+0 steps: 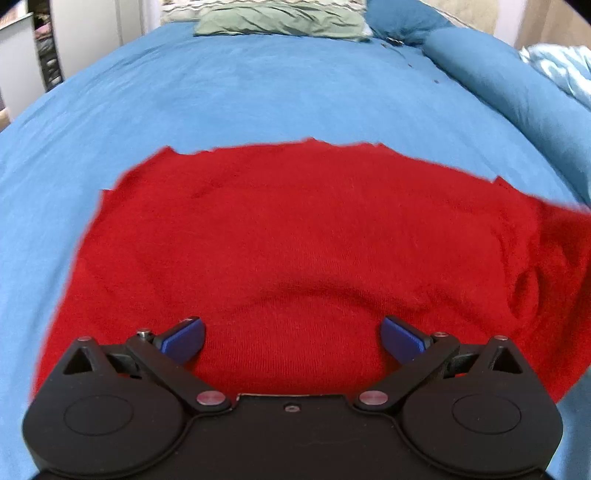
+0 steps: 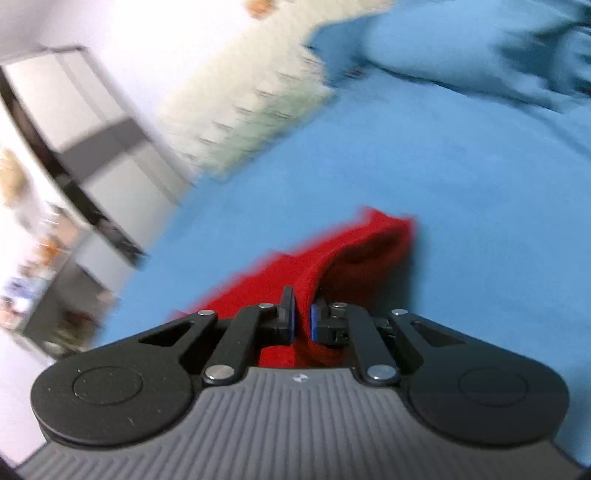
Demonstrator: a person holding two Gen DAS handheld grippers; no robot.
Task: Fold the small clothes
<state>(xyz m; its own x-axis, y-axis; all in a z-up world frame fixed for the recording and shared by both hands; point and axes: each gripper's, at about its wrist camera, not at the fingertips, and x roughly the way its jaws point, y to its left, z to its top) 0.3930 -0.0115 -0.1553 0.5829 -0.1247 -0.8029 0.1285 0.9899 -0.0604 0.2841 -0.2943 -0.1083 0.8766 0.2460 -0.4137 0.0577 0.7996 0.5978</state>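
Seen from the left wrist, the red knit garment (image 1: 295,251) lies spread flat on the blue bedsheet (image 1: 258,92), its long axis running left to right across the view. The left gripper (image 1: 293,338) hovers over the garment's near middle with its jaws wide apart and nothing between them; the blue pads (image 1: 184,338) do not seem to press the cloth. At the right the fabric bunches and rises out of the picture, toward where the other hand would be. At the far end of the bed lies a green pillow (image 1: 280,20), with a rumpled blue duvet (image 1: 517,92) along the right side.

Through the right wrist, which is blurred and tilted, the right gripper (image 2: 303,319) is clamped on a fold of the same garment (image 2: 332,258). The cloth runs up between the pads and away to a lifted end on the far side, above the sheet (image 2: 443,166). A pale patterned pillow (image 2: 258,103) and a wardrobe (image 2: 74,129) smear past at the far left.

Probably the right hand is carrying that end over the body to the left; it is the hand that matters now, and the fold must cross the garment's long axis. No containers are in view.
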